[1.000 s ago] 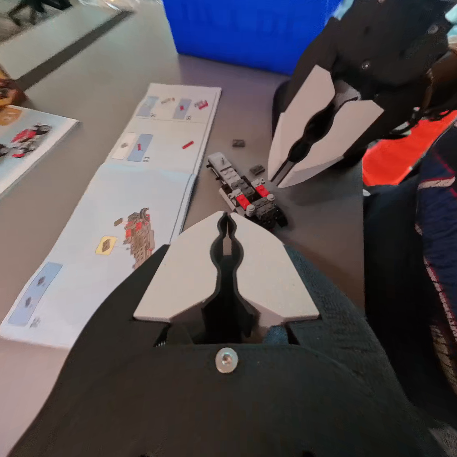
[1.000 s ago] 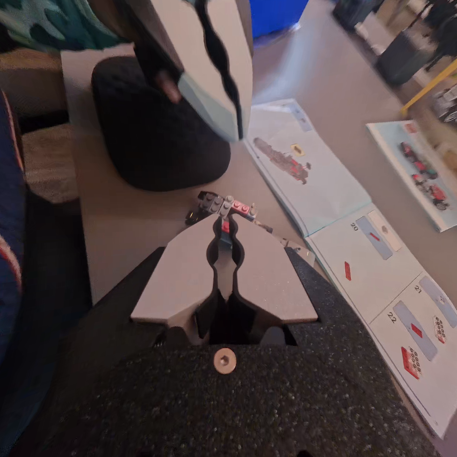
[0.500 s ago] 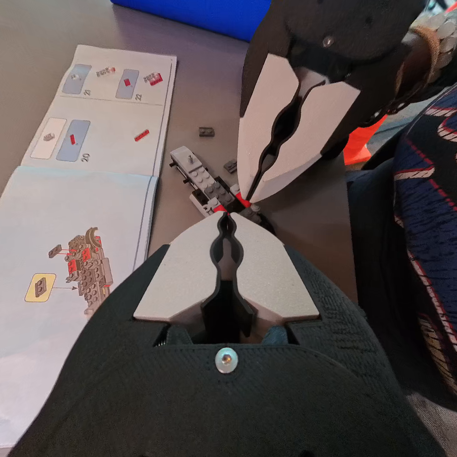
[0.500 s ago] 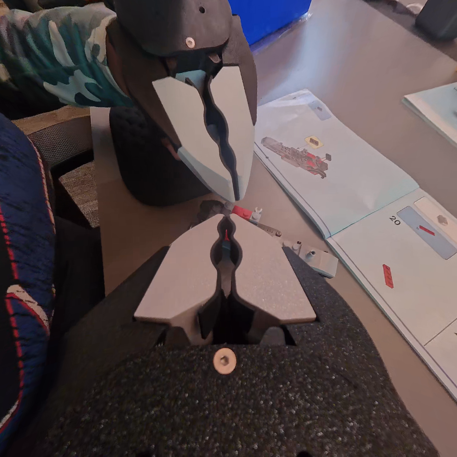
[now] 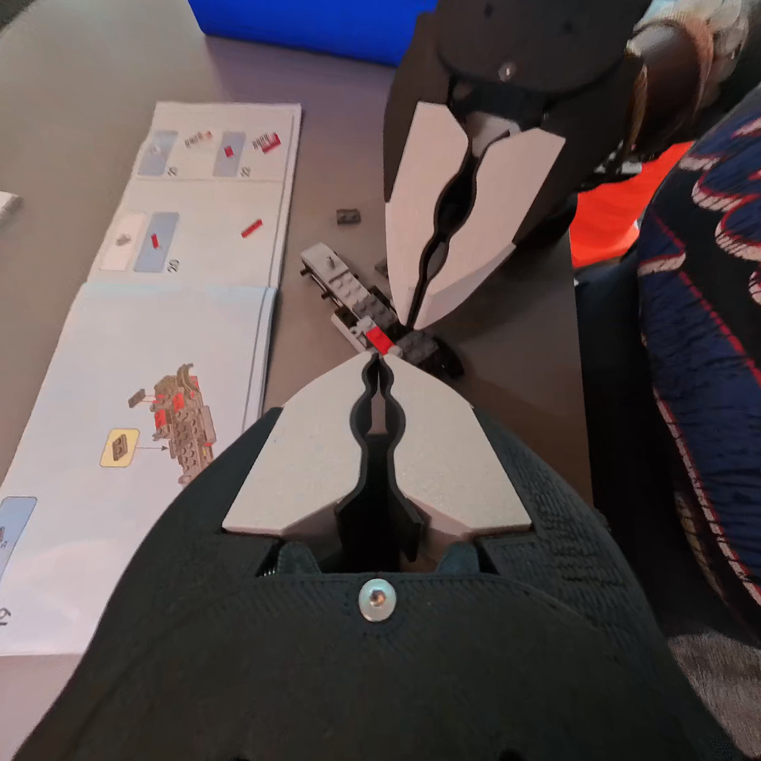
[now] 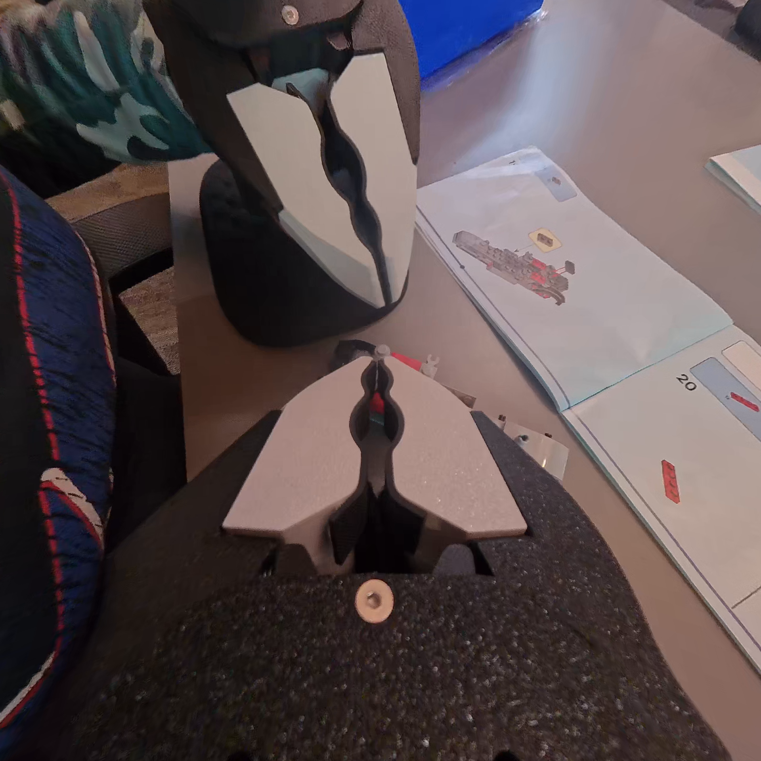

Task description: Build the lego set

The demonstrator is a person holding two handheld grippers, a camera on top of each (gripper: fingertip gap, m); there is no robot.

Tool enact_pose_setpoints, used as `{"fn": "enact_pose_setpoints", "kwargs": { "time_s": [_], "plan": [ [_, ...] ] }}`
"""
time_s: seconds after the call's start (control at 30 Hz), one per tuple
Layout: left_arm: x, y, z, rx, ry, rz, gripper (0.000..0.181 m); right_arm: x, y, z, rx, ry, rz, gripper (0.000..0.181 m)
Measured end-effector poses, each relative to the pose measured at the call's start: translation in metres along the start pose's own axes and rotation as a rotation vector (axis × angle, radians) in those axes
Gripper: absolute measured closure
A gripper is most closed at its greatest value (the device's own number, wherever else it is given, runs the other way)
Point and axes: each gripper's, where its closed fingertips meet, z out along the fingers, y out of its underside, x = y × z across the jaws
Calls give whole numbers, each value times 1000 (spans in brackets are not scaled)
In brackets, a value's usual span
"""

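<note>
Lego model (image 5: 366,313) lying on grey table (image 5: 514,370), near its edge. Left gripper (image 5: 378,359) pressed together, tip just beside the red brick. Right gripper (image 5: 412,325) closed, tip touching the model. Open instruction booklet (image 5: 164,329) to the left; printed step numbers visible.

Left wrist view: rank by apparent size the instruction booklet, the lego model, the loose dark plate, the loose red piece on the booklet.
1. instruction booklet
2. lego model
3. loose dark plate and loose red piece: look alike, unranked.

Grey-red-black lego model (image 5: 372,319) flat on table.
</note>
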Motion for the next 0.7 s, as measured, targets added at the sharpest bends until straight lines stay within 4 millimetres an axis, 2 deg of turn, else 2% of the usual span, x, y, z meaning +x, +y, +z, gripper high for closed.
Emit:
{"fn": "enact_pose_setpoints", "kwargs": {
  "time_s": [0.07,0.27,0.7],
  "plan": [
    [3,5,3,-24,4,22,181,-2,2,2,-13,-14,-4,180],
    [8,5,17,-36,53,33,180,-2,2,5,-26,-15,-2,181],
    [11,8,19,-42,59,24,181,-5,4,4,-40,22,-104,179]
  ]
}}
